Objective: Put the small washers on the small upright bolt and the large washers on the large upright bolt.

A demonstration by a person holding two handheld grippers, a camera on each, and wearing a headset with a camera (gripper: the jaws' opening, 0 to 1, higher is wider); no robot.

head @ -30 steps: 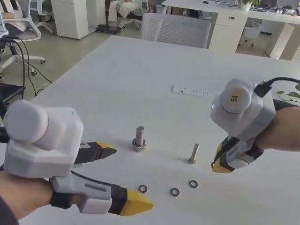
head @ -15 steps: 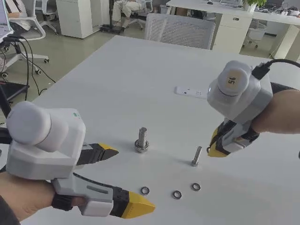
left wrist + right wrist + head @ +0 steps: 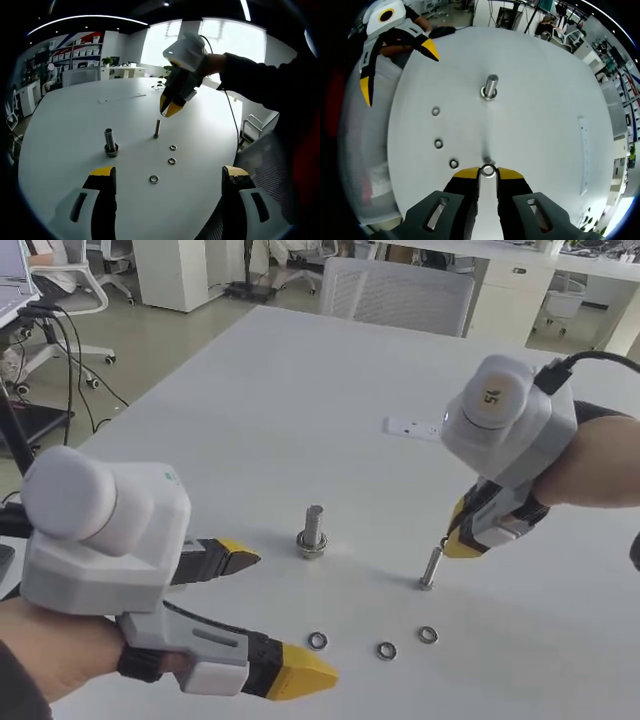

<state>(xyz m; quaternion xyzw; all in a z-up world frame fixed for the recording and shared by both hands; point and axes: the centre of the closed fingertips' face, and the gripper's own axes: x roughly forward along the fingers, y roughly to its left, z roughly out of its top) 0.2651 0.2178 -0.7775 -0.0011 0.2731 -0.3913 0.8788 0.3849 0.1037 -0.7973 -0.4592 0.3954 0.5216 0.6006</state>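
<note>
Vertically, small bolt, large bolt too

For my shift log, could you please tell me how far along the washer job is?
Done: the large bolt seems to carry rings at its base. In hand: the right tongs grip a washer by the small bolt. Remaining: three loose washers.
</note>
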